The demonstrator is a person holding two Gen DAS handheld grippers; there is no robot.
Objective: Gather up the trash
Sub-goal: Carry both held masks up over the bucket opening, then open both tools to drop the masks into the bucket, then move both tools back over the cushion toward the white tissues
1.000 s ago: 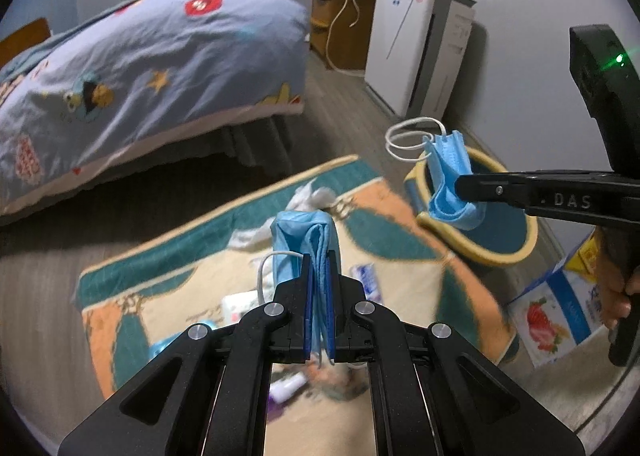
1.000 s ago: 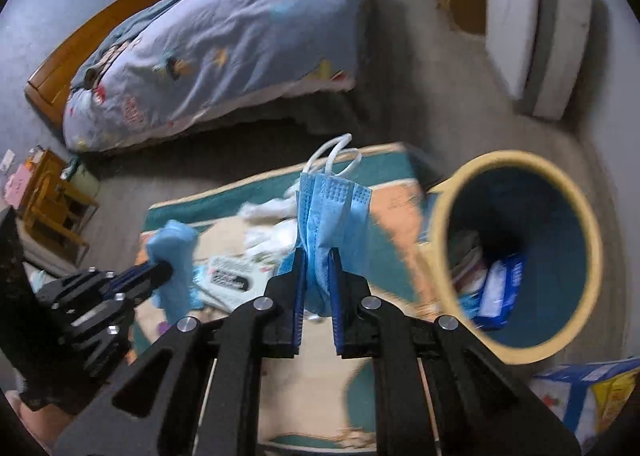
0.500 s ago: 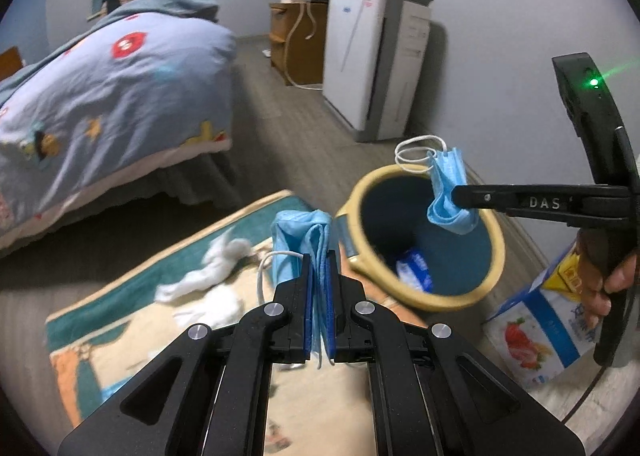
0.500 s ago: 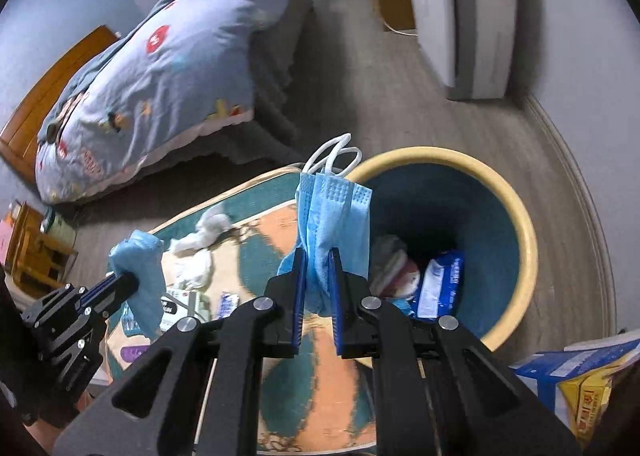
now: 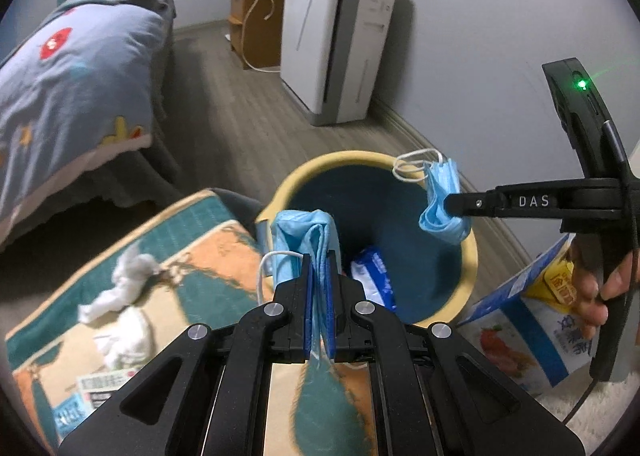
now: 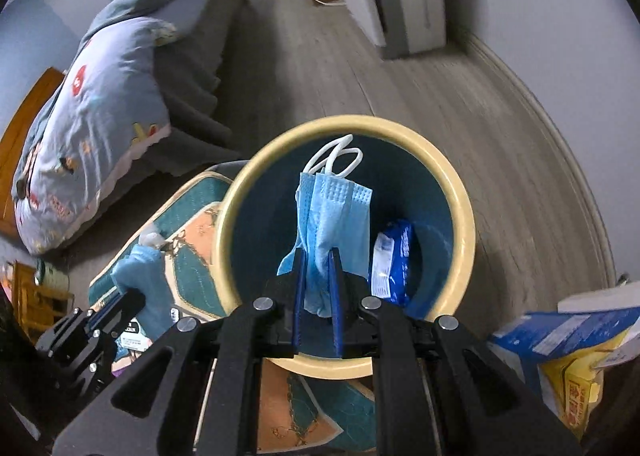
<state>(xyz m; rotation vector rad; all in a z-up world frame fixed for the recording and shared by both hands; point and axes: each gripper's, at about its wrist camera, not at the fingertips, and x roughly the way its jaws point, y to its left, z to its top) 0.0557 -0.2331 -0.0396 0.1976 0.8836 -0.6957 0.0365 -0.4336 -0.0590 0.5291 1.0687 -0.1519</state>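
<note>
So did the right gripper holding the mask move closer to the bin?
Yes. The right gripper carried its mask from over the rug to above the bin.

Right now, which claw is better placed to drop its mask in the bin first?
Right. The right claw holds its blue pleated face mask squarely over the yellow-rimmed bin; the left claw holds its crumpled blue mask at the bin's near rim, partly over the patterned rug.

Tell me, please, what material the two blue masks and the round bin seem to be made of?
Both masks, in the left gripper and the right gripper, look like soft, matte non-woven fabric: pleats, an embossed edge, white elastic loops. The bin seems smooth plastic, with a cream rim and dark blue inside, though that is uncertain.
</note>
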